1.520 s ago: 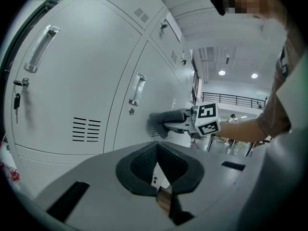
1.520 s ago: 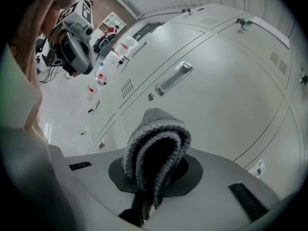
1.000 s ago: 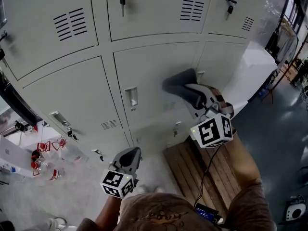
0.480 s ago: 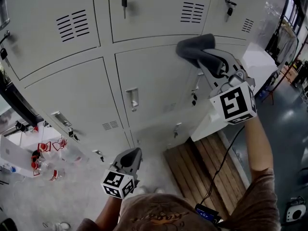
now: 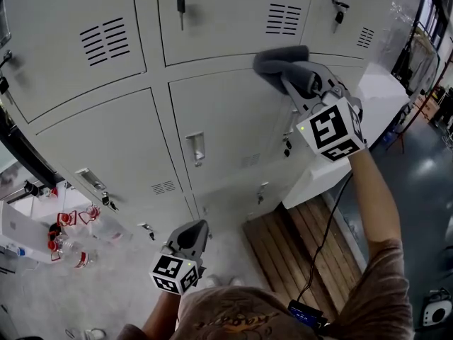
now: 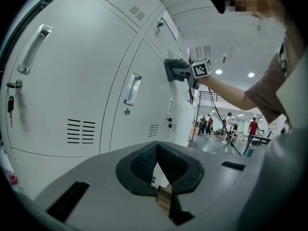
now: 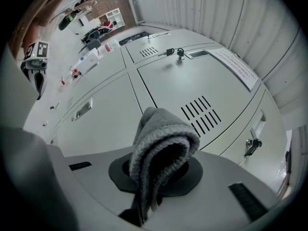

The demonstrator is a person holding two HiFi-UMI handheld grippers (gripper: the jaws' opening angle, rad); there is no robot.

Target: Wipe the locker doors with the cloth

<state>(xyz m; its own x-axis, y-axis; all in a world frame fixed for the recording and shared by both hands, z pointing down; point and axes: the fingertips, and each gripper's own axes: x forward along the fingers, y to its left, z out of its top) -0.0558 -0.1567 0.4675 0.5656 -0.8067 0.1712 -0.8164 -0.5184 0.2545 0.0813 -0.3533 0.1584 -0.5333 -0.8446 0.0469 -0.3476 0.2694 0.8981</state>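
The grey folded cloth (image 5: 281, 61) presses on the top edge of the middle locker door (image 5: 226, 119), just under the vented door above. My right gripper (image 5: 296, 78) is shut on it, arm stretched up. In the right gripper view the cloth (image 7: 161, 146) bulges out between the jaws of the right gripper (image 7: 156, 179), facing a vented door (image 7: 202, 100). My left gripper (image 5: 191, 236) hangs low near the floor, away from the lockers. Its jaws stand together with nothing in them in the left gripper view (image 6: 161, 179), which also shows the cloth (image 6: 171, 70) against the door.
Light grey lockers fill the wall, with recessed handles (image 5: 195, 147) and keys (image 5: 181, 2) hanging in locks. A white panel (image 5: 357, 115) juts out at the right. A wooden pallet (image 5: 304, 253) lies on the floor below. Bottles (image 5: 67, 239) stand at the lower left.
My right gripper carried the cloth from the middle of the door up to its top edge, then slid a little left. The left gripper stayed put.
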